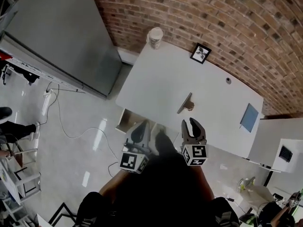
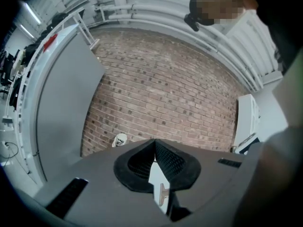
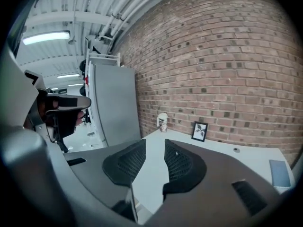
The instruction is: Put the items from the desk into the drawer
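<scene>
The white desk (image 1: 161, 84) carries a paper cup (image 1: 155, 37), a small framed picture (image 1: 200, 53), a little round grey piece (image 1: 228, 80), a blue flat item (image 1: 249, 117) and a brown wooden piece (image 1: 185, 103). An open drawer (image 1: 129, 121) shows under the desk's front left edge. My left gripper (image 1: 140, 131) hovers just over the drawer, its tips together and empty (image 2: 154, 143). My right gripper (image 1: 193, 128) is at the desk's front edge below the wooden piece, jaws apart with nothing between them (image 3: 155, 150). The right gripper view shows the cup (image 3: 162, 122) and picture (image 3: 200, 131) far ahead.
A tall grey cabinet (image 1: 71, 32) stands left of the desk against the brick wall (image 1: 227, 18). A power strip and cable (image 1: 57, 108) lie on the glossy floor. A white unit (image 1: 284, 150) sits at the desk's right end. A person's shoes (image 1: 4, 113) show far left.
</scene>
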